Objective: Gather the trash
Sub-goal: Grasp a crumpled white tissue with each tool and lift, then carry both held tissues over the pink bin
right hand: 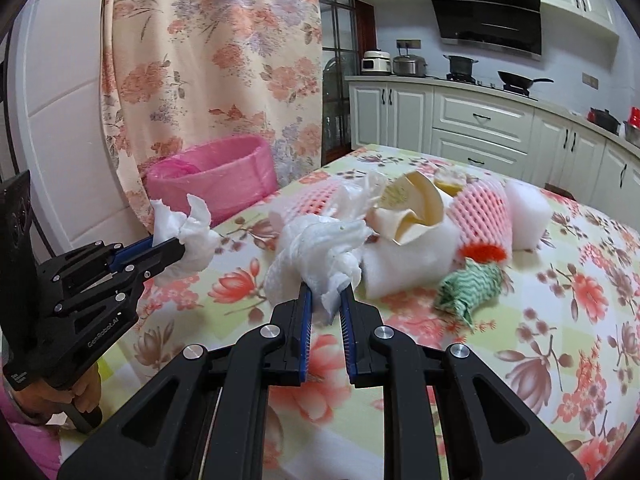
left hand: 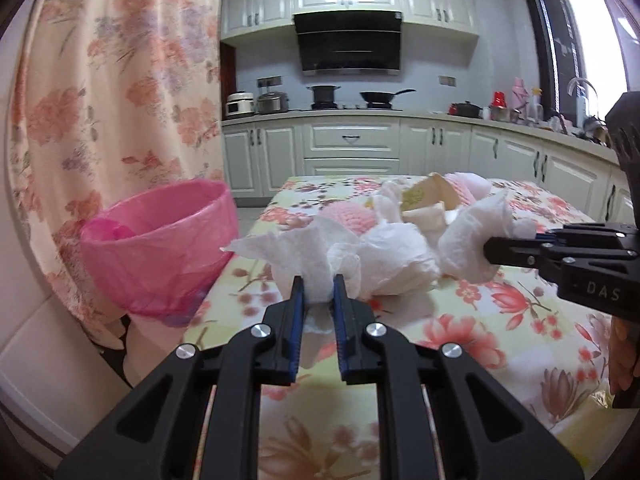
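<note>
1. Bin (left hand: pixel 160 248) first: lined with a pink bag, it stands just off the table's left edge, mouth open toward you, so both loads have a short trip.
2. Your left gripper (left hand: pixel 318 290) is clenched on a crumpled white paper towel (left hand: pixel 288 256) near the table's (left hand: pixel 500 340) left edge; its jaws stand only a narrow gap apart with the paper pinched between the blue pads.
3. That towel looks light, soft and limp. It will likely sag and trail, so hold it by the bunched middle as you do now, not by a loose corner.
4. Your right gripper (right hand: pixel 326 292) is likewise closed on a second wad of white tissue (right hand: pixel 320 256), jaws nearly together, with loose tails hanging below the pads.
5. Behind it, toward the middle of the table, the remaining pile waits: pale torn cardboard (right hand: pixel 412 208), pink foam netting (right hand: pixel 480 216), a white foam block (right hand: pixel 528 216).
6. Furthest right, a green-and-white wrapper (right hand: pixel 468 284) lies beside the pile. All of it seems weightless and crushable; pinch each at its thickest fold.
</note>
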`<state>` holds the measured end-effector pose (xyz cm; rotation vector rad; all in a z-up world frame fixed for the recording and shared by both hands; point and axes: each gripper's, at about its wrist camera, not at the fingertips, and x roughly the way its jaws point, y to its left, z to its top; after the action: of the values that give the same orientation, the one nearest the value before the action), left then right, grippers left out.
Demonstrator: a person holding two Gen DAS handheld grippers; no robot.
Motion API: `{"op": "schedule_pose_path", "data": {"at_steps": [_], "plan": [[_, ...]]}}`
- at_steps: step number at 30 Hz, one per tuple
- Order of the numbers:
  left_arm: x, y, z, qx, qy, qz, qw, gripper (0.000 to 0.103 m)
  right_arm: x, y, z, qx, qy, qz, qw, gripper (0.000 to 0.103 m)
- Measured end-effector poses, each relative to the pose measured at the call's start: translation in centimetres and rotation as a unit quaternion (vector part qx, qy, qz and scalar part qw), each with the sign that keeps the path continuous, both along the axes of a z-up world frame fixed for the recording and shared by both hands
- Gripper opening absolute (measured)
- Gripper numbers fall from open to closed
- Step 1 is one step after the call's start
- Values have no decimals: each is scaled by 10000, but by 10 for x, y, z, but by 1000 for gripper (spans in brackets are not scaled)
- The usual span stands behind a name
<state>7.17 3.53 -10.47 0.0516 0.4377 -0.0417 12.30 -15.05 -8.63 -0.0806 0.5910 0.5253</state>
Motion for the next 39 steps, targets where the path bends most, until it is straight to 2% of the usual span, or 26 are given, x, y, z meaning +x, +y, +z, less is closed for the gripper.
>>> {"op": "schedule_pose_path", "data": {"at_steps": [8, 14, 22, 28, 34, 39], "plan": [[-3, 18, 11, -214, -165, 212, 9994, 14, -1, 23, 12, -12, -199, 196, 9996, 17], [-4, 32, 17, -378, -143, 277, 9988, 14, 2, 38, 12, -63, -192, 411, 9989, 17], [2, 55, 47, -383, -323, 459, 9977, 14, 22, 70, 33, -2, -384, 733, 9966, 17], [31, 98, 76, -204, -484, 782, 9956, 15, 61, 114, 54, 193, -361, 988, 9943, 17], [79, 153, 88, -376, -240, 960, 9944, 15, 110, 163, 67, 463, -61, 1155, 9922, 17], [114, 190, 89, -527, -101, 1085, 9926, 16, 145, 195, 66, 474, 117, 1181, 9918, 17]]}}
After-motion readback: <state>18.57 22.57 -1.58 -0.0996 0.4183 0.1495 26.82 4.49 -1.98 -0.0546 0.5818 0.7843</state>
